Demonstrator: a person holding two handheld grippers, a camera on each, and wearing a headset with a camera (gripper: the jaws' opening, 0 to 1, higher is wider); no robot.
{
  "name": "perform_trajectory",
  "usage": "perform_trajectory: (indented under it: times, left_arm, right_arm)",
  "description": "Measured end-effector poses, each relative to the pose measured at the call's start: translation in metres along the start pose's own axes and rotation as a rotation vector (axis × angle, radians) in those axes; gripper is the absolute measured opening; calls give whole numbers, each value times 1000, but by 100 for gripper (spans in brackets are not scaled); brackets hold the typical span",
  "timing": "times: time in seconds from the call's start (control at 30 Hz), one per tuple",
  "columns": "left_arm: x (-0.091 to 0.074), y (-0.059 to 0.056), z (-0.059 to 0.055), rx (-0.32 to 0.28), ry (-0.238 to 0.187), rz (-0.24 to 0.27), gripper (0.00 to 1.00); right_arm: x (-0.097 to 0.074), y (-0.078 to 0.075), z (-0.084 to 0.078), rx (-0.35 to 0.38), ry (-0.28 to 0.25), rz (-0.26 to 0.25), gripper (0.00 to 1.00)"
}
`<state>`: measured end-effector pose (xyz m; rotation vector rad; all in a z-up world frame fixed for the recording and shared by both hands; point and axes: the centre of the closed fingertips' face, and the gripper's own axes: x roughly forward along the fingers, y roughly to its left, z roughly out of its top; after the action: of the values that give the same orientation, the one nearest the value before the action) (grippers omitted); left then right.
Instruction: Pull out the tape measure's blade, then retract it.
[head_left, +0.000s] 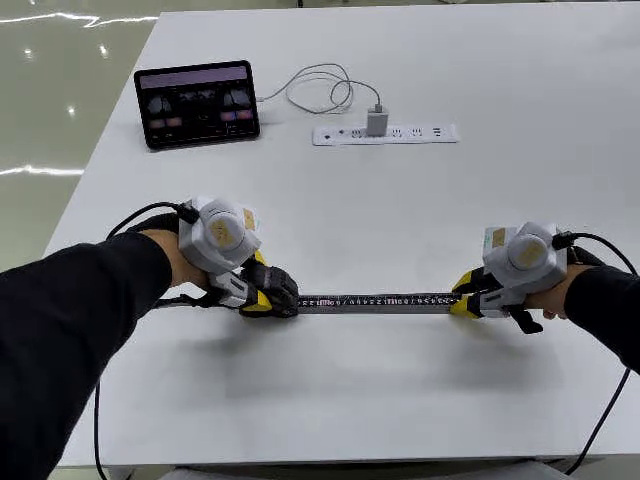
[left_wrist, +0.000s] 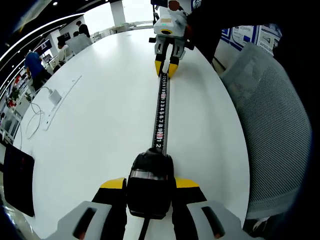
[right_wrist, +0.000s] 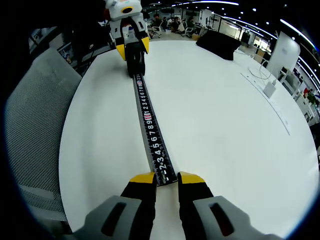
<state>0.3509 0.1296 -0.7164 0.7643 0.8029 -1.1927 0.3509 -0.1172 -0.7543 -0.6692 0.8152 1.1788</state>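
Well, my white table carries the tape measure toward its near edge. Its blade lies pulled out straight between my 2 hands. My left tongs are clamped around the black case, and my right tongs pinch the blade's free end by its edges.
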Motion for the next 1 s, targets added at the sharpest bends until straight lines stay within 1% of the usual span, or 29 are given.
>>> perform_trajectory:
  times: [0.13, 0.3, 0.33, 0.4, 0.43, 0.47, 0.5, 0.53, 0.57, 0.6, 0.67, 0.7, 0.73, 0.77, 0.8, 0.83, 0.87, 0.9, 0.93, 0.97, 1.0]
  left_arm:
    - [1, 0, 0, -8, 16, -2, 31]
    - [1, 2, -1, -14, 15, 7, 32]
    - [0, 3, -3, -56, 17, 24, 32]
    - [-2, 5, -5, -90, 7, 30, 33]
    - [-4, 9, -5, -106, -4, 53, 35]
    - [-6, 13, -5, -134, -20, 87, 38]
    - [-8, 15, -4, -164, -34, 102, 41]
    - [-13, 17, -3, -214, -69, 122, 44]
    - [-16, 20, -3, -247, -91, 143, 47]
    - [-22, 24, -3, -296, -121, 176, 51]
    - [-30, 28, -4, -370, -173, 211, 65]
    - [-36, 31, -6, -422, -209, 237, 71]
    - [-40, 32, -8, -455, -232, 253, 79]
    - [-44, 33, -11, -485, -251, 272, 83]
    - [-51, 33, -12, -518, -291, 291, 86]
    - [-55, 32, -14, -536, -310, 303, 90]
    - [-60, 29, -20, -557, -331, 317, 92]
    - [-63, 28, -23, -570, -348, 328, 95]
    - [-68, 26, -28, -587, -367, 358, 99]
    - [-72, 24, -34, -598, -369, 372, 99]
    - [-77, 19, -38, -607, -388, 376, 100]
  right_arm:
    - [0, -1, 0, -25, -6, -3, 13]
    - [0, -2, 1, -33, -3, -9, 13]
    - [0, -2, 1, -37, -1, -13, 14]
    - [-2, -3, 0, -57, 6, -25, 14]
    - [-2, -6, 1, -55, 2, -39, 16]
    - [-4, -8, 3, -38, -11, -48, 19]
    - [-6, -10, 4, -31, -24, -59, 22]
    - [-9, -13, 7, -21, -44, -81, 27]
    - [-12, -15, 9, -5, -59, -98, 30]
    - [-16, -15, 12, 22, -90, -113, 33]
    - [-23, -14, 16, 56, -126, -125, 37]
    - [-28, -14, 16, 73, -142, -148, 39]
    - [-32, -14, 16, 83, -153, -158, 42]
    - [-35, -13, 15, 98, -161, -173, 45]
    - [-39, -11, 13, 133, -176, -189, 47]
    - [-42, -10, 12, 150, -192, -198, 49]
    - [-46, -7, 9, 174, -204, -210, 50]
    - [-48, -4, 6, 176, -206, -215, 51]
    - [-53, -1, 2, 188, -213, -233, 52]
    - [-56, 1, 0, 196, -223, -248, 54]
    - [-61, 4, -3, 207, -229, -259, 55]
